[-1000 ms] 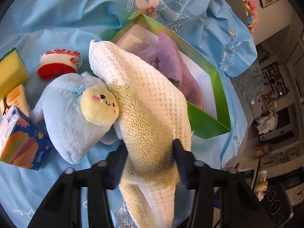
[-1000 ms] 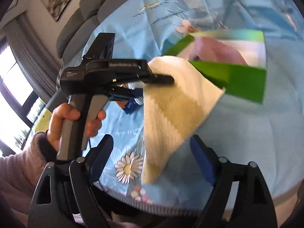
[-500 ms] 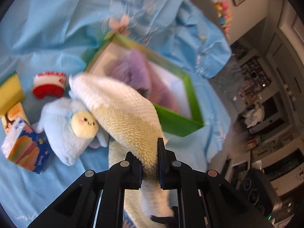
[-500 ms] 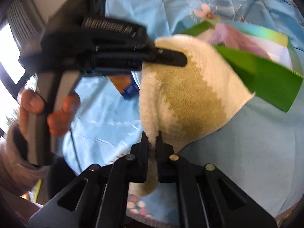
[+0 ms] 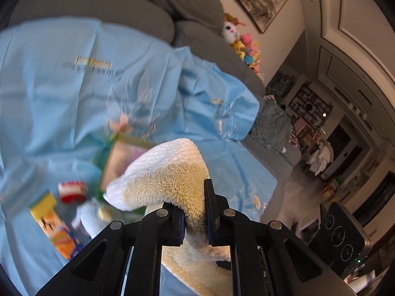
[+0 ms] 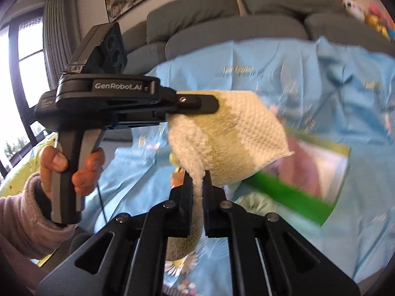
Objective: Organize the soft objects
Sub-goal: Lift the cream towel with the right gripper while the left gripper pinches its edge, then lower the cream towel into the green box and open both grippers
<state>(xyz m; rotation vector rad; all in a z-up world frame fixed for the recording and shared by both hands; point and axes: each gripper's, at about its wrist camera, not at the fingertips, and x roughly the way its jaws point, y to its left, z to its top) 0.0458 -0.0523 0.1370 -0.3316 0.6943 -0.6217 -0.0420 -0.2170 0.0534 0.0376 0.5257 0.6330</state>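
Observation:
A white and yellow towel [image 5: 170,175] hangs in the air between both grippers, above the blue cloth. My left gripper [image 5: 195,212] is shut on one edge of the towel. In the right wrist view the same towel [image 6: 237,133] droops down to my right gripper [image 6: 197,185], which is shut on its lower edge. The left gripper [image 6: 197,103] shows there from the side, held by a person's hand [image 6: 61,165]. Behind the towel lies the green box [image 6: 308,192] with a purple cloth [image 6: 303,162] in it. The box [image 5: 116,157] is partly hidden in the left wrist view.
On the blue cloth [image 5: 61,113] at lower left lie a light blue plush [image 5: 96,214], a red and white item [image 5: 72,191], a yellow sponge [image 5: 42,206] and a tissue pack [image 5: 63,239]. A grey sofa [image 6: 222,24] stands behind. The table edge drops away at right.
Both grippers closed on the towel and lifted it off the table. The views now tilt up, showing the sofa and room; the table objects look smaller and lower.

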